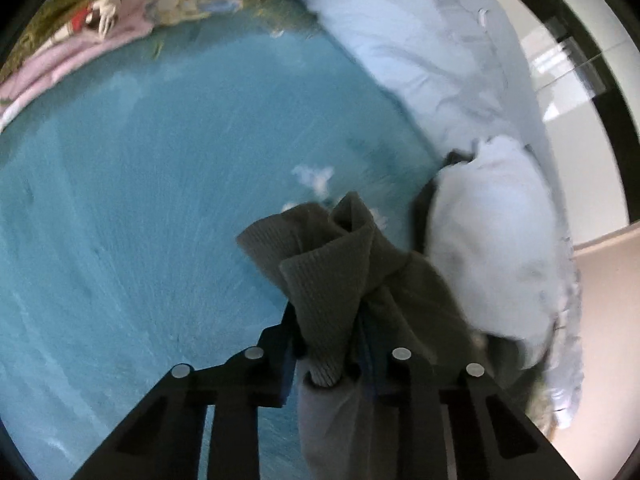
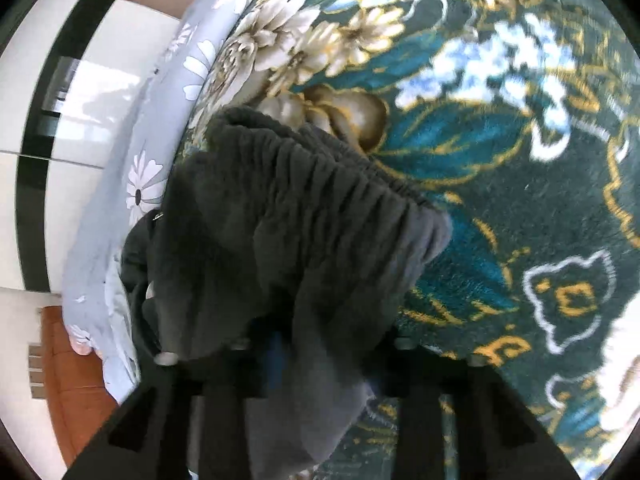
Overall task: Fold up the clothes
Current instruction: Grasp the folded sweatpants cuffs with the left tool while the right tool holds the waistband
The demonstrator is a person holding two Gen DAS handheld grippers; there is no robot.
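Bunched grey garment (image 1: 340, 264) hangs from both tongs.

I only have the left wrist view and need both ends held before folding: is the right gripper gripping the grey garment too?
Observer: Yes, the right gripper is shut on the grey garment; its gathered waistband shows ahead of the jaws.
Operator: What lies under that end?
Observer: A dark green floral blanket.
Operator: Anything beside it?
Observer: A pale blue daisy-print duvet, at the picture's left.
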